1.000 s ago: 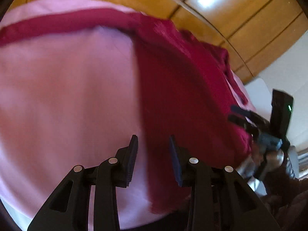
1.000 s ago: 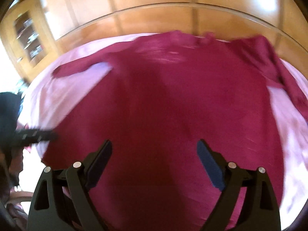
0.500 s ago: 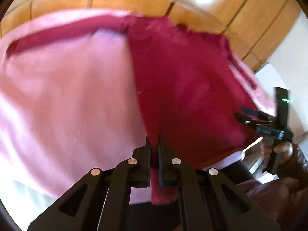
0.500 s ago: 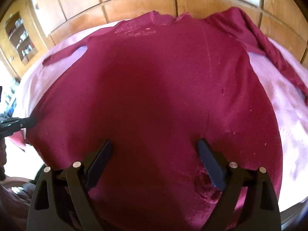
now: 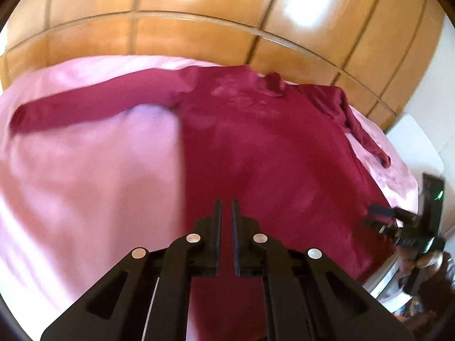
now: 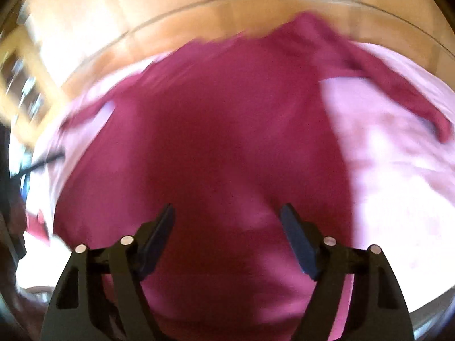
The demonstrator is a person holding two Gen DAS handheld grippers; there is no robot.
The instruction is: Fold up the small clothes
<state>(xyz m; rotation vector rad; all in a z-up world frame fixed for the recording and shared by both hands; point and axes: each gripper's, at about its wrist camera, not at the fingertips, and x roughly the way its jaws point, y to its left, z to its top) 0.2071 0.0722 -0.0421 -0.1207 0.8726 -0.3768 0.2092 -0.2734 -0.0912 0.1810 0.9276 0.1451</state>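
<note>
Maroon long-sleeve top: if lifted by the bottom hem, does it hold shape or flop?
Probably flops: the maroon top lies limp, its right sleeve crumpled. Likely light, being thin knit. It may drag on the pink sheet, pulling the left sleeve along.

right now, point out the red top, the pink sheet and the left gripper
red top (image 5: pixel 270 153): left wrist view, middle of its body
pink sheet (image 5: pixel 91 187): left wrist view, bare stretch left of the top
left gripper (image 5: pixel 226 207): left wrist view, between its closed fingertips
</note>
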